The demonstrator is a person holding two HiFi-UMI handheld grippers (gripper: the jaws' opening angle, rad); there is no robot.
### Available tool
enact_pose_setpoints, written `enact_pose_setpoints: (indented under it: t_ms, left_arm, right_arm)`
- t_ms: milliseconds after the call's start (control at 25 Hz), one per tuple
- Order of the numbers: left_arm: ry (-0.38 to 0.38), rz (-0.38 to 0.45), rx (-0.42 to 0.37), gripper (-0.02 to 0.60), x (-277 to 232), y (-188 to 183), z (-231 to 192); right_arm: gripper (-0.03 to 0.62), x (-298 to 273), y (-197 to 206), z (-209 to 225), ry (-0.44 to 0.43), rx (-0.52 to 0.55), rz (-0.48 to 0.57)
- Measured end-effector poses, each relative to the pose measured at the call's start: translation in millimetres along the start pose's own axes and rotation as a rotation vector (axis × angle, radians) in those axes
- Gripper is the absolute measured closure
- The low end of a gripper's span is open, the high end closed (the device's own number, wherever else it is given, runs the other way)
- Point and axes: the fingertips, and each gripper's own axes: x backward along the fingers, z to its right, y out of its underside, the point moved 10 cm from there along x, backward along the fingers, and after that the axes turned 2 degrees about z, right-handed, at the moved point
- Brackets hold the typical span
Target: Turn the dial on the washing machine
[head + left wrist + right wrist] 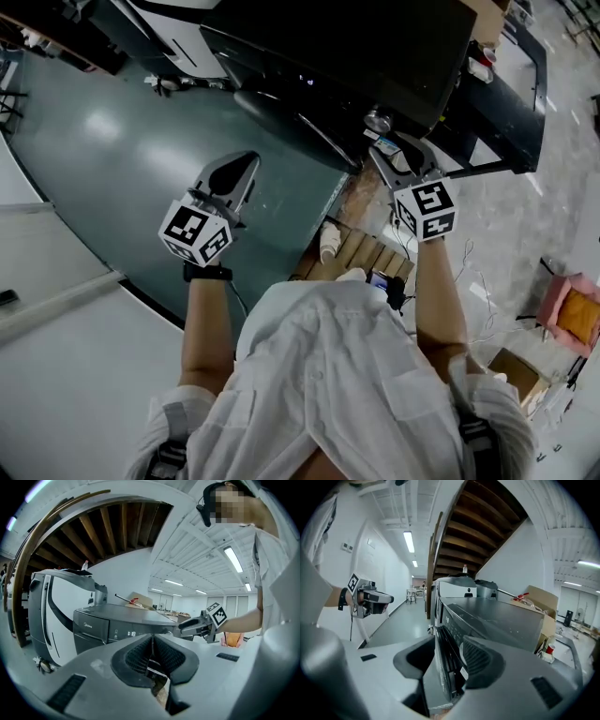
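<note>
The dark washing machine fills the top of the head view, and its silver dial sits on the front panel near the right end. My right gripper is open, its fingertips just short of the dial. In the right gripper view the jaws straddle the machine's front edge, and a pale round edge, probably the dial, shows beside the right finger. My left gripper is shut on nothing, out over the green floor and away from the machine. The left gripper view shows shut pads with the dial beyond.
A white appliance stands left of the machine. A cardboard box and a red cup are past the machine's far side. Wooden slats and a white cup lie at my feet. A pink basket is at the right.
</note>
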Motion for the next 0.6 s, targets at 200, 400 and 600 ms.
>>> enact_pose_setpoints:
  t_ms: [200,400,600]
  left_arm:
    - [0.015,-0.007,0.025,0.565,-25.3,4.0,-5.2]
    - [0.018,-0.009,0.035,0.565,-39.8,3.5,-11.4]
    - [0.019,-0.012,0.046,0.565,-50.1,3.3,-13.2]
  right_arm:
    - [0.392,-41.9,-6.1,8.6,-0.028,0.094,-0.057]
    - [0.380,-64.2,-5.5,13.1,-0.024,0.137,-0.123]
    - [0.390,-63.9,2.3,17.1,-0.002,0.161,-0.144]
